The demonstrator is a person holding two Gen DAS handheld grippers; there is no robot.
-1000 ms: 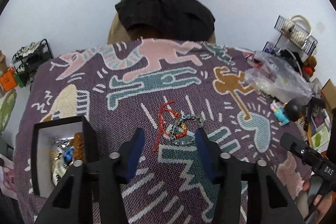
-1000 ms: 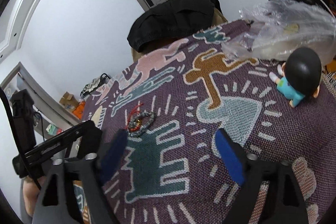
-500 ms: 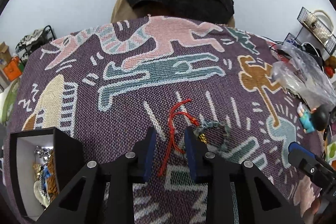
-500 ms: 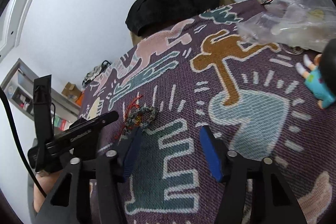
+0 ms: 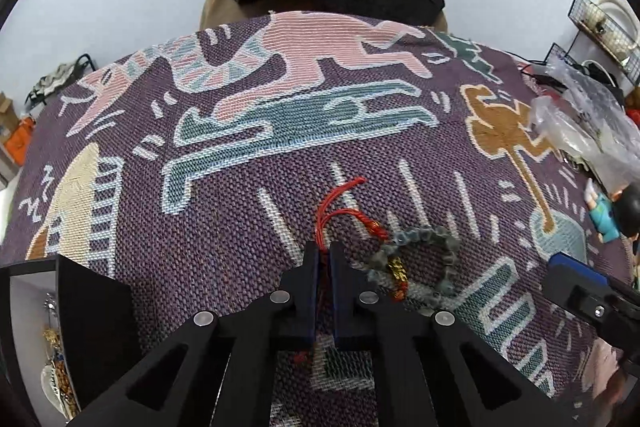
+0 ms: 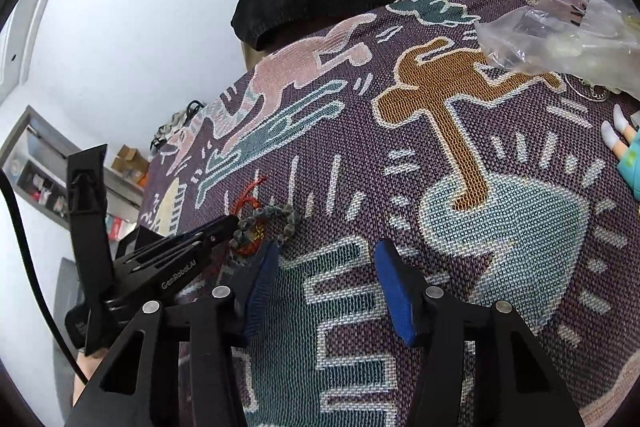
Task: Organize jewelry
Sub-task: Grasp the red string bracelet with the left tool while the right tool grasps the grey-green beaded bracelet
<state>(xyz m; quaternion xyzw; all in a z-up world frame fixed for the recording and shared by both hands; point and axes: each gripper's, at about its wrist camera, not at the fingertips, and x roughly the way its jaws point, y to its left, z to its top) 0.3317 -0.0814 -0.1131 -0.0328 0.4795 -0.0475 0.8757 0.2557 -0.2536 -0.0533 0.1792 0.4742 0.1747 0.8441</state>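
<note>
left gripper (image 5: 324,251) pinches thin red cord (image 5: 336,205) beside knobbly grey beads (image 5: 424,237).

My right gripper (image 6: 326,269) low over patterned woven cloth (image 6: 460,187) on desk, jaws apart, only cloth between. Left gripper (image 6: 230,223) at my left, tip touching grey bead bracelet (image 6: 268,221) tangled with red cord (image 6: 250,193). Crumpled plastic bag (image 6: 560,39) far right; figurine (image 6: 624,151) at edge.
</note>
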